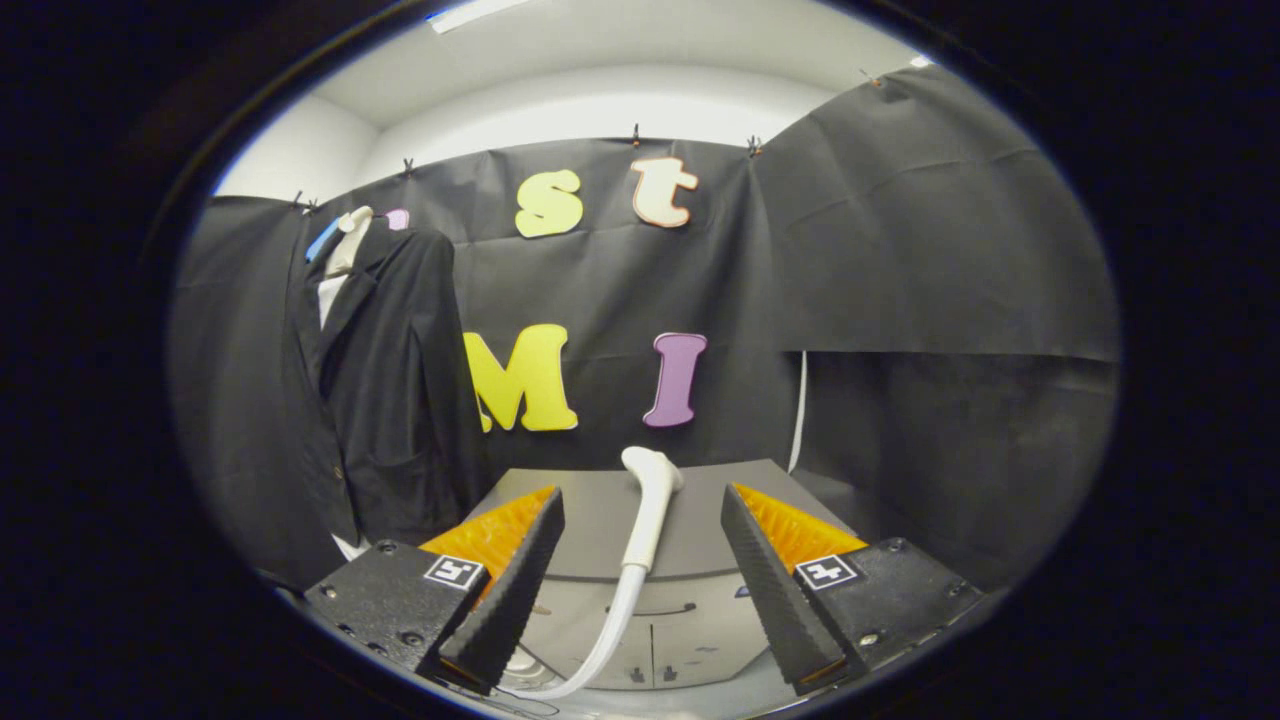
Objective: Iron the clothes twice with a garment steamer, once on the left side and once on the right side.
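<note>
**White steamer ahead, not yet gripped**

Gripper (640,590) spread wide, nothing between the pads but air and the steamer's handle further on. Fingers (515,590) well apart from it on either side, no contact anywhere.

Just ahead, between the fingers: steamer (648,510), standing upright on a grey cabinet (600,510), head at the top and turned slightly right, hose (605,640) curving down from its base and trailing toward the near left. Hard to tell whether it sits in a holder or simply stands.

Further off, well to the left of the cabinet: dark jacket (385,400) hanging against the black cloth wall, pale collar showing at the top, both front panels facing out. Untouched by the look of it, so neither pass judged done.

Step in hand, by that reading: pick up the steamer. Best done by advancing straight, keeping the handle centred in the gap, and closing on the straight shaft below the head rather than on the bend or the hose. Squeeze squarely so the smooth round handle does not twist. Lift gently, minding the hose's slack, since a snag could tip the steamer or drag it off line before reaching the jacket.
</note>
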The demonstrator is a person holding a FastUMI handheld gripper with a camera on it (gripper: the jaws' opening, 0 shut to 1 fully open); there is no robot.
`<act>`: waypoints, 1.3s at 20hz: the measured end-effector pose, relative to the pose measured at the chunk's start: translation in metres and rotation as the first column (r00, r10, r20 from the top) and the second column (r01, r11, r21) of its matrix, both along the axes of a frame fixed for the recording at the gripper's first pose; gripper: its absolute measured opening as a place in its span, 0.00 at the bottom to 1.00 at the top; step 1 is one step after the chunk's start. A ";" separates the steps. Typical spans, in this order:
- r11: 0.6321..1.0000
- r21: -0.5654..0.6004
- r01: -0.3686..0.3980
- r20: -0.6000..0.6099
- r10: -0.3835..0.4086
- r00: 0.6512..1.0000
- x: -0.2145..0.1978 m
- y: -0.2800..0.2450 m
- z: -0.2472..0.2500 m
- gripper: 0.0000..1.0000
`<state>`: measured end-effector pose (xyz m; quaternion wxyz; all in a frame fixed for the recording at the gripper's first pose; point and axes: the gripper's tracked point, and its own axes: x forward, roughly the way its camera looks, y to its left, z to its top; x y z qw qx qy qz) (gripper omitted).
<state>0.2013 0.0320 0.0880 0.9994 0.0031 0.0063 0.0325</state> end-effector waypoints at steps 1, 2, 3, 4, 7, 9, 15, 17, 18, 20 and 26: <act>1.000 -0.005 -0.003 -0.011 0.003 1.000 0.017 0.002 -0.001 0.98; 1.000 -0.012 -0.004 -0.021 0.004 1.000 0.035 0.001 -0.003 0.98; 1.000 -0.018 -0.005 -0.040 0.005 0.999 0.051 0.000 -0.009 0.98; 1.000 -0.024 -0.008 -0.061 0.007 0.998 0.068 0.001 -0.013 0.98; 0.999 -0.041 -0.011 -0.140 0.005 0.990 0.119 -0.001 -0.038 0.98; 0.998 -0.056 -0.012 -0.201 0.001 0.980 0.149 -0.005 -0.058 0.98; 0.998 -0.055 -0.029 -0.376 0.006 0.926 0.209 -0.010 -0.125 0.98; 0.998 -0.038 -0.049 -0.423 0.028 0.906 0.218 -0.007 -0.138 0.97; 0.998 -0.028 -0.056 -0.447 0.037 0.894 0.221 -0.005 -0.145 0.97; 0.998 -0.042 -0.047 -0.452 0.023 0.892 0.228 -0.008 -0.147 0.95; 1.000 -0.028 -0.004 -0.507 -0.011 0.862 0.215 -0.009 -0.147 0.82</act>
